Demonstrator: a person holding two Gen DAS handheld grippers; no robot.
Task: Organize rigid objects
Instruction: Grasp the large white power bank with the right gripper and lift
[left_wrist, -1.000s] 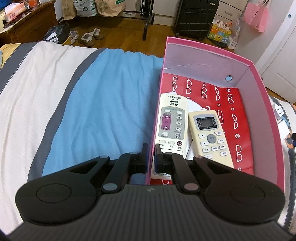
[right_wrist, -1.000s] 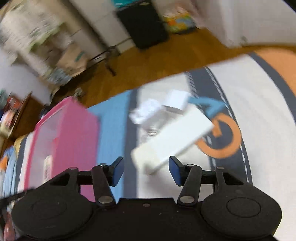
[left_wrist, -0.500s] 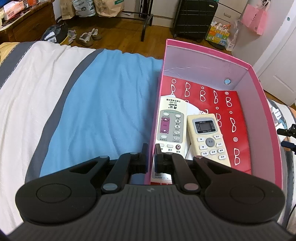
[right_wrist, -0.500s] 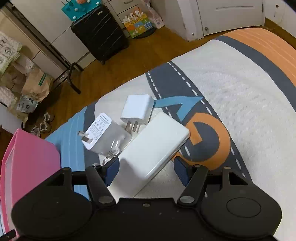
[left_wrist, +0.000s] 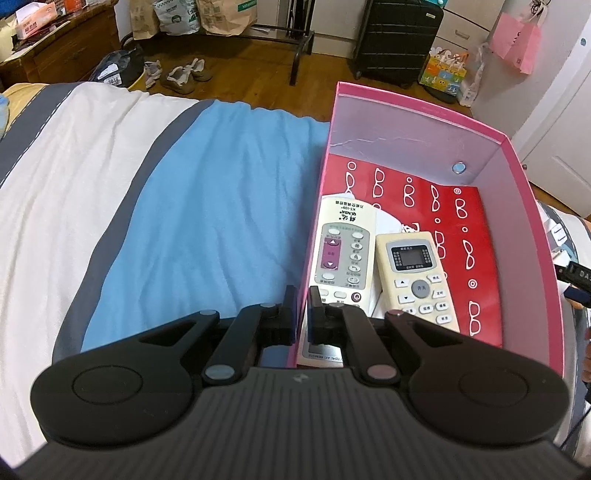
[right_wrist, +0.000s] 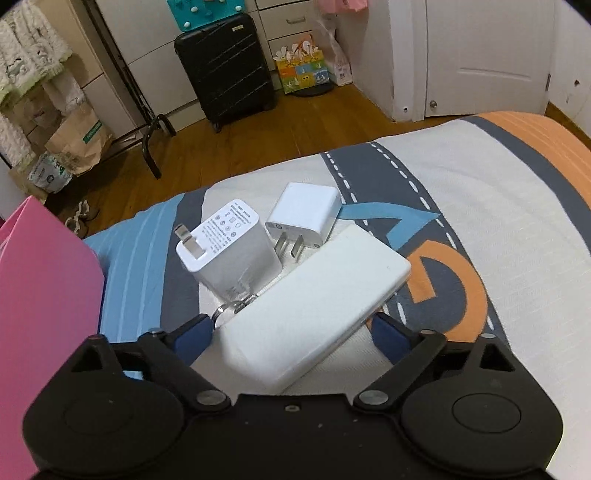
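Right wrist view: right gripper (right_wrist: 291, 328) jaws opening wide, white power bank (right_wrist: 314, 314) between fingers, untouched | left gripper (left_wrist: 299, 310) clamped on pink box (left_wrist: 517, 177) wall | step: pickup approach | next: close, carry to box

We see the box (left_wrist: 517, 206) sitting on the bed (left_wrist: 207, 206), at its right part in the left wrist view. Two remotes lie side by side in the box near its left wall: larger remote (left_wrist: 341, 254) left, smaller remote (left_wrist: 417, 277) right, touching or nearly so. In the right wrist view, the power bank (right_wrist: 314, 310) lies on the bed, nearest the camera. Behind it: big charger (right_wrist: 231, 251) left, small charger (right_wrist: 306, 214) right, just beside each other. The box is at far left.
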